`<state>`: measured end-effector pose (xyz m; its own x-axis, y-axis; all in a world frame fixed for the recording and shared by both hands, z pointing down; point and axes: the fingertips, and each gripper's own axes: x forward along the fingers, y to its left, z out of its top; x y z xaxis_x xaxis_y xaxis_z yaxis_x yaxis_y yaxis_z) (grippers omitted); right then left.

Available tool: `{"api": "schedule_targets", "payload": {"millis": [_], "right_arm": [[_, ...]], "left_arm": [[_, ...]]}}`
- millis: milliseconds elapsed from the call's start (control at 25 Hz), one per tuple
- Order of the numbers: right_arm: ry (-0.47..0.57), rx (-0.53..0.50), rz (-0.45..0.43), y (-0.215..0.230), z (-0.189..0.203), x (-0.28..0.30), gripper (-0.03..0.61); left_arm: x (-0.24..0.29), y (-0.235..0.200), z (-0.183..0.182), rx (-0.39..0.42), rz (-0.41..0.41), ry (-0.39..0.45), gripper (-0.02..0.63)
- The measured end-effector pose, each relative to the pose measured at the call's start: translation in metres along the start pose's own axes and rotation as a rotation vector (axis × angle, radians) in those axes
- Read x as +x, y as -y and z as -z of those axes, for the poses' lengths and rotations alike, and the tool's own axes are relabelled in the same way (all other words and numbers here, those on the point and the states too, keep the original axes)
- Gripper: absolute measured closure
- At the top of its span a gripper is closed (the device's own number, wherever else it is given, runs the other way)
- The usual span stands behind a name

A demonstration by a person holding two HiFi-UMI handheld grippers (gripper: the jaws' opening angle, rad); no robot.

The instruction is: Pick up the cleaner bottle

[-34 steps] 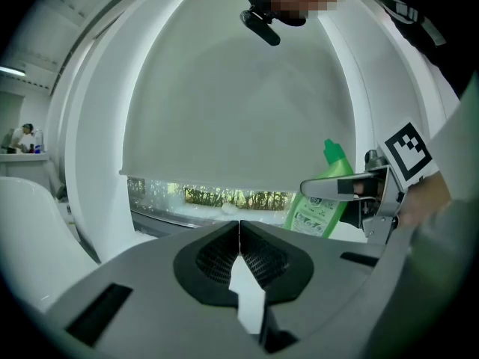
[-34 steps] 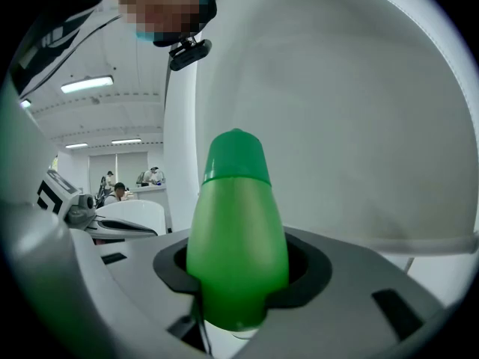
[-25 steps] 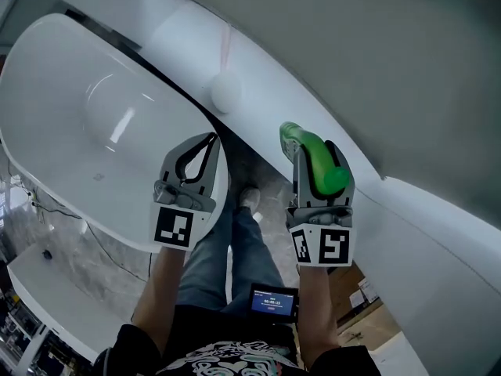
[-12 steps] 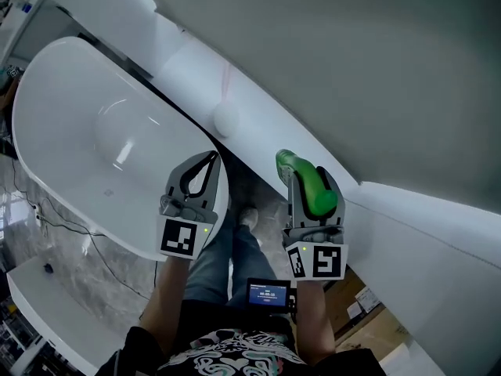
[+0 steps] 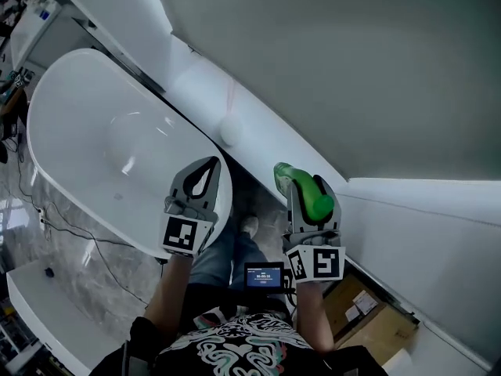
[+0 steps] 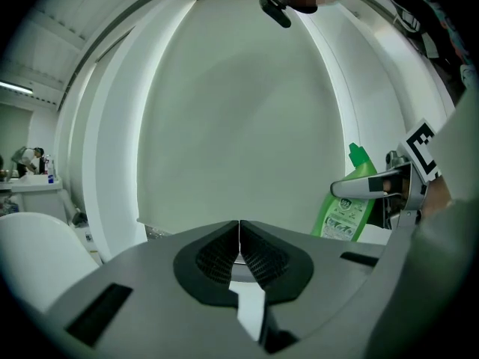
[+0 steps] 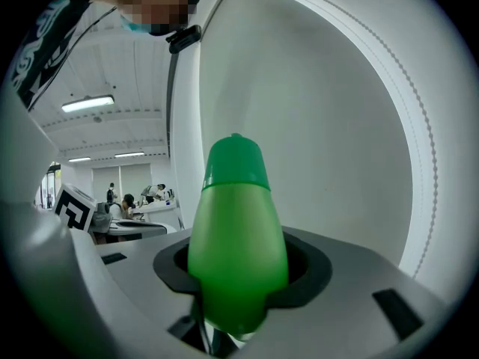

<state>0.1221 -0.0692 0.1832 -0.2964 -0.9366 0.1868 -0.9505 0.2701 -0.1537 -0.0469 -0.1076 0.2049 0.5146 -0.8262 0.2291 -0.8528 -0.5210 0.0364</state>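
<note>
Both grippers were raised in front of me, between the white bathtub (image 5: 94, 171) and the wall ledge (image 5: 196, 77). My right gripper (image 5: 311, 197) had its jaws clamped on the body of the green cleaner bottle (image 7: 236, 230), cap pointing away from me. I judged the pick-up as good as done, though no view showed the bottle's base plainly. My left gripper (image 5: 201, 180) carried nothing, its jaws pressed fully together and held aside, probably just to stay clear.
</note>
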Motion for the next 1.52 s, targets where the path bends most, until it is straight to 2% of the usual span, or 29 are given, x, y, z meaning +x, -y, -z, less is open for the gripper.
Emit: {"api": "schedule_targets", "payload": {"millis": [160,600,1000,1160,1520], "right_arm": [[-0.016,-0.002,-0.004,-0.006,-0.014,-0.020,0.371],[-0.035,-0.004,0.021,-0.013,-0.033,-0.052,0.373],[-0.029,-0.016,0.011,-0.032,-0.071,-0.048,0.373],[-0.004,-0.044,0.012,-0.040,-0.080,-0.053,0.373],[0.030,-0.037,-0.002,-0.055,-0.098,-0.042,0.373]], "left_arm": [[-0.015,0.000,-0.024,-0.022,-0.024,0.041,0.595],[-0.045,-0.001,-0.064,0.083,-0.020,0.020,0.595],[-0.059,-0.006,-0.104,0.071,0.009,0.038,0.595],[-0.063,-0.006,-0.105,0.067,0.012,0.058,0.595],[-0.064,-0.023,-0.114,0.070,0.011,0.063,0.595]]}}
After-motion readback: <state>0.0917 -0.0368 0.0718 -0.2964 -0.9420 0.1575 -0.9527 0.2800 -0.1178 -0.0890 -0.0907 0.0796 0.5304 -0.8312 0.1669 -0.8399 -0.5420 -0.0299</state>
